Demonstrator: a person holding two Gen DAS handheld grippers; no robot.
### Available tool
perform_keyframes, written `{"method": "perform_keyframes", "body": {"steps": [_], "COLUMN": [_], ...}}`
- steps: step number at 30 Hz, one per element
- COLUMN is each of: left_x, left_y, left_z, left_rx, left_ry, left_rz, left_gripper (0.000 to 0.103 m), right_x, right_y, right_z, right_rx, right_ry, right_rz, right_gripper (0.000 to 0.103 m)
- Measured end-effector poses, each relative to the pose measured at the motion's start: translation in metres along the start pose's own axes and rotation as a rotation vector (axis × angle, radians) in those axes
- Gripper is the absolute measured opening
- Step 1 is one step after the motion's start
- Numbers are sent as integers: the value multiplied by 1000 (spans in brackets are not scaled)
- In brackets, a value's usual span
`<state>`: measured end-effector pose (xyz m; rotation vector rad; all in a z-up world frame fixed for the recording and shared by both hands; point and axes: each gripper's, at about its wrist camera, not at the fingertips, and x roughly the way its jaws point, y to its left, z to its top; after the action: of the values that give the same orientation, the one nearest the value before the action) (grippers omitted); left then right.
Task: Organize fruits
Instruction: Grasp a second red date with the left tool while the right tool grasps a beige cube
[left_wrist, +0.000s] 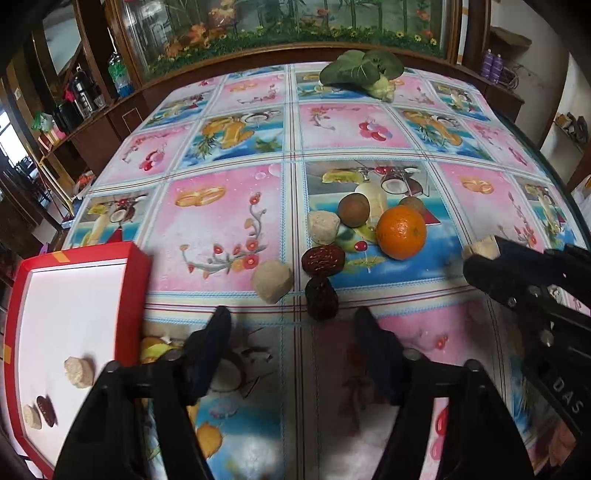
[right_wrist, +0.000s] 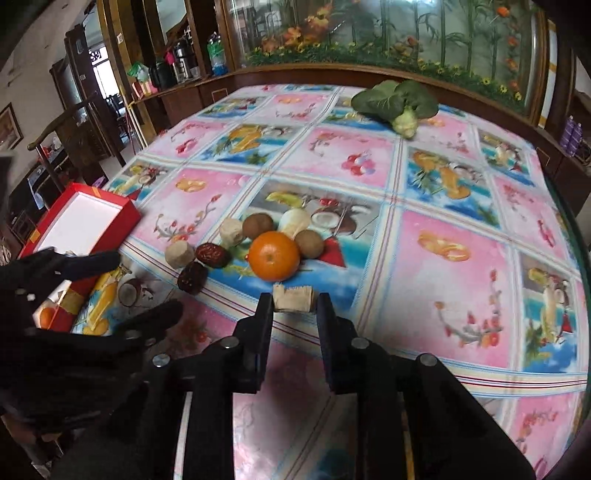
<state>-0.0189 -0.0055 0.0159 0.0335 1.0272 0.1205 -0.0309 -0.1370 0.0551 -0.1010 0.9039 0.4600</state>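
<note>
A table under a glossy cloth (left_wrist: 221, 206) printed with fruit pictures stands before a long wooden cabinet with painted glass. A leafy green vegetable (left_wrist: 364, 72) lies at the far edge. Near the middle sits a loose cluster: an orange (left_wrist: 401, 232), two brown round fruits, pale beige lumps and two dark red dates (left_wrist: 322, 297). A red box (left_wrist: 138, 280) with a white inside rests at the left edge of the table, already holding two pale pieces and one dark one.

The right gripper (right_wrist: 294, 301) is clamped shut on a pale beige chunk (right_wrist: 293, 298), held crosswise between its tips just in front of the orange. The left gripper (left_wrist: 293, 321) is about half open and holds nothing; the nearer date lies straight ahead between its two fingers, long axis pointing away, just past the tips. The left gripper is clearly the nearer one to that date, and the box lies just beside it, to its left
</note>
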Motion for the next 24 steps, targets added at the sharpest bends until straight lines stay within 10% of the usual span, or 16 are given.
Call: {"method": "perform_keyframes", "body": {"steps": [11, 24], "left_x": [5, -66], "left_y": [-8, 17], "left_z": [4, -23], "left_rx": [-4, -63], "left_ry": [-17, -149], "left_rz": [-91, -133], "left_gripper": [17, 17], "right_x": [22, -2], "right_y": [-19, -61], "right_z": [-4, 5], "right_rx": [95, 308], "right_ry": [105, -84], "right_rz": [17, 56], "right_gripper": [26, 26]}}
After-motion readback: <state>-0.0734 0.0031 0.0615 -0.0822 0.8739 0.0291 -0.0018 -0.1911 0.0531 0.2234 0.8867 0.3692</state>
